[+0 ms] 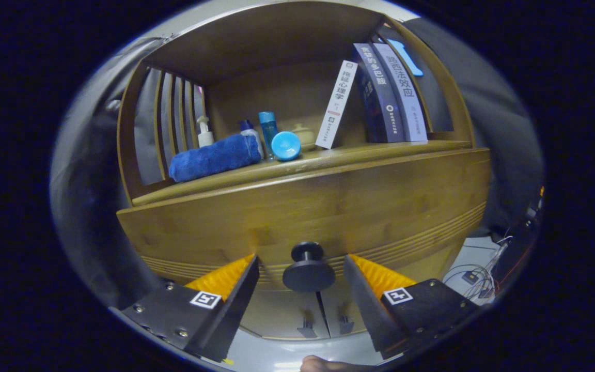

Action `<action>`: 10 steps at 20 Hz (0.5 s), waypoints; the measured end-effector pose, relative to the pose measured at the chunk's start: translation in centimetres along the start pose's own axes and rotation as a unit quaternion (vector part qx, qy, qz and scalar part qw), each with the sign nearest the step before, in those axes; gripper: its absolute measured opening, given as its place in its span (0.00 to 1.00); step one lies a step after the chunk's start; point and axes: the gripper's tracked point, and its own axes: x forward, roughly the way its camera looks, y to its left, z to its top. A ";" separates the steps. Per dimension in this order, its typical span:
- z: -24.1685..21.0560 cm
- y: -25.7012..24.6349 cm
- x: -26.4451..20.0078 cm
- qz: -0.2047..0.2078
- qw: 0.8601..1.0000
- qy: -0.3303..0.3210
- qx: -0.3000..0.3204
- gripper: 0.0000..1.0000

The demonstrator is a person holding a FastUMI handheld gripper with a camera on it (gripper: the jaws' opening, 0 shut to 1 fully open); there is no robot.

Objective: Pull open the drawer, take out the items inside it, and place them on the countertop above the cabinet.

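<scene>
Right now the gripper is spread wide, its fingers on either side of the dark round knob without touching it. That knob sits at the middle of the drawer front, which lies flush with the wooden cabinet (shut, so nothing inside can be seen). On the countertop above, toward its left end, rests a rolled blue towel, with a pump bottle behind it and a blue cap just right of it. Three books lean near the right end. Below the drawer, two small cabinet doors meet.
</scene>
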 end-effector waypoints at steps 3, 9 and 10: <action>0.0 0.0 1.5 -0.009 1.000 -0.008 -0.016 0.99; 0.3 1.6 -1.8 -0.003 0.996 -0.021 -0.082 0.98; -0.1 1.7 -2.9 -0.007 0.996 -0.017 -0.084 0.98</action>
